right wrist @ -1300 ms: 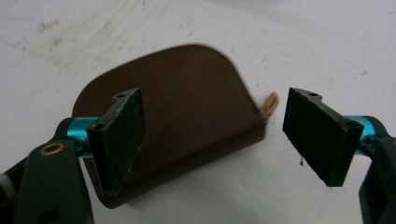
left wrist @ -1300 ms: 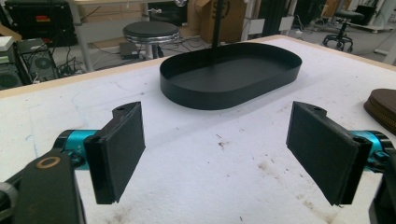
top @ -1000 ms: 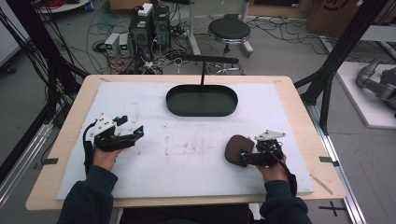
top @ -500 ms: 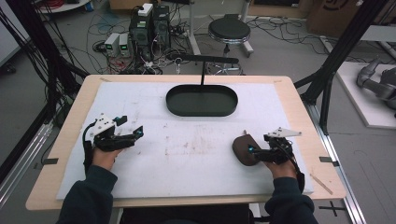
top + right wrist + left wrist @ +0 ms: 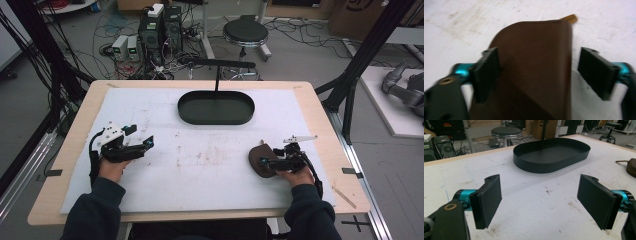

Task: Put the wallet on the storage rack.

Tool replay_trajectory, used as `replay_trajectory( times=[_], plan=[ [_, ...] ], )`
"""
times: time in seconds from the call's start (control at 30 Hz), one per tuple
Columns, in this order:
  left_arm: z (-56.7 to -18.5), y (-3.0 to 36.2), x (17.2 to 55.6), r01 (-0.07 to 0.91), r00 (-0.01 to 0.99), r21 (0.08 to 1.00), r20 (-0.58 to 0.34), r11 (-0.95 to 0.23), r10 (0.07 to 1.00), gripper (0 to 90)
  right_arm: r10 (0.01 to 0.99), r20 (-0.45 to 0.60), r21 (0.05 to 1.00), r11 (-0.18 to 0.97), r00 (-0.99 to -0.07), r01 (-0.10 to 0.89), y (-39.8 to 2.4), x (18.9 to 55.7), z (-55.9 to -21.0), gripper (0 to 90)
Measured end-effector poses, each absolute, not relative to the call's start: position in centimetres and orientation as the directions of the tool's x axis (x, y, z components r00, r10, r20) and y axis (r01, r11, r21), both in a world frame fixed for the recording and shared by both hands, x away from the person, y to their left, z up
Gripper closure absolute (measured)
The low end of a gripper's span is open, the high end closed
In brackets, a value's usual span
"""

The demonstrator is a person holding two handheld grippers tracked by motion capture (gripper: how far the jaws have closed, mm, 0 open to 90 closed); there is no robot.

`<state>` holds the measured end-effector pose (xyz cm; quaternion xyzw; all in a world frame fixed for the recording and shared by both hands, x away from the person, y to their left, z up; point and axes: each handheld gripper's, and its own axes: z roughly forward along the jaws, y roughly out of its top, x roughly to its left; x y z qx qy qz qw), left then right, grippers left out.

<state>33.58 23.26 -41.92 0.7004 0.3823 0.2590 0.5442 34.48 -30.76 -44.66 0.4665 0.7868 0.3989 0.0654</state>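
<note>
Right hand-held gripper (image 5: 264, 162), lower right, has its jaws spread around a brown leather pouch (image 5: 259, 159) lying on the tabletop (image 5: 320, 120). Left hand-held gripper (image 5: 149, 142), lower left, gapes empty. Between them is bare white mat; a black oval tray (image 5: 216, 107) sits upper centre.

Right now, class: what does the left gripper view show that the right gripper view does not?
Left gripper view: the black oval tray, a stool beyond the table edge, and open jaws with nothing between them. Right gripper view: a brown leather pouch close up between open jaws, touching one and clear of the other. Both: the stained white mat; the pouch also peeks in at the left view's right edge.
</note>
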Motion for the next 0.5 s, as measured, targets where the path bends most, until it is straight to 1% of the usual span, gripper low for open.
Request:
replay_trajectory(
  times=[0.03, 0.07, 0.1, 0.23, 0.3, 0.33, 0.4, 0.43, 0.5],
  plan=[
    [-41.9, 23.3, 33.6, 0.254, 0.573, 0.96, -0.053, -0.115, 0.817, 19.7, 0.786, 0.269, 0.689, 0.247, -0.556, 0.682, -30.8, 34.5, -44.7, 23.1],
    [-42.0, 23.2, 33.6, 0.257, 0.574, 0.959, -0.053, -0.118, 0.817, 19.8, 0.772, 0.299, 0.68, 0.239, -0.56, 0.693, -30.9, 34.5, -44.6, 27.4],
    [-42.0, 23.2, 33.6, 0.259, 0.573, 0.959, -0.055, -0.116, 0.818, 19.8, 0.773, 0.304, 0.675, 0.238, -0.557, 0.698, -30.9, 34.5, -44.5, 28.9],
    [-42.0, 23.1, 33.6, 0.261, 0.577, 0.958, -0.055, -0.12, 0.815, 20.2, 0.783, 0.267, 0.669, 0.268, -0.561, 0.693, -30.5, 34.3, -43.8, 35.4],
    [-42.0, 23.1, 33.6, 0.264, 0.577, 0.957, -0.054, -0.123, 0.815, 20.3, 0.787, 0.242, 0.692, 0.269, -0.567, 0.669, -30.5, 34.2, -43.3, 48.7],
    [-42.0, 23.1, 33.6, 0.264, 0.577, 0.957, -0.054, -0.123, 0.815, 20.3, 0.787, 0.242, 0.692, 0.269, -0.567, 0.669, -30.5, 34.2, -43.3, 48.7],
    [-42.0, 23.2, 33.5, 0.264, 0.576, 0.956, -0.053, -0.124, 0.816, 20.5, 0.783, 0.241, 0.717, 0.255, -0.574, 0.648, -30.8, 33.9, -42.6, 58.8],
    [-42.0, 23.2, 33.5, 0.264, 0.576, 0.956, -0.053, -0.124, 0.816, 20.7, 0.783, 0.241, 0.717, 0.255, -0.574, 0.648, -30.8, 33.9, -42.6, 58.8],
    [-42.1, 23.3, 33.5, 0.265, 0.575, 0.957, -0.057, -0.12, 0.816, 21.0, 0.778, 0.213, 0.735, 0.27, -0.591, 0.622, -30.6, 33.7, -42.1, 63.4]
  ],
)
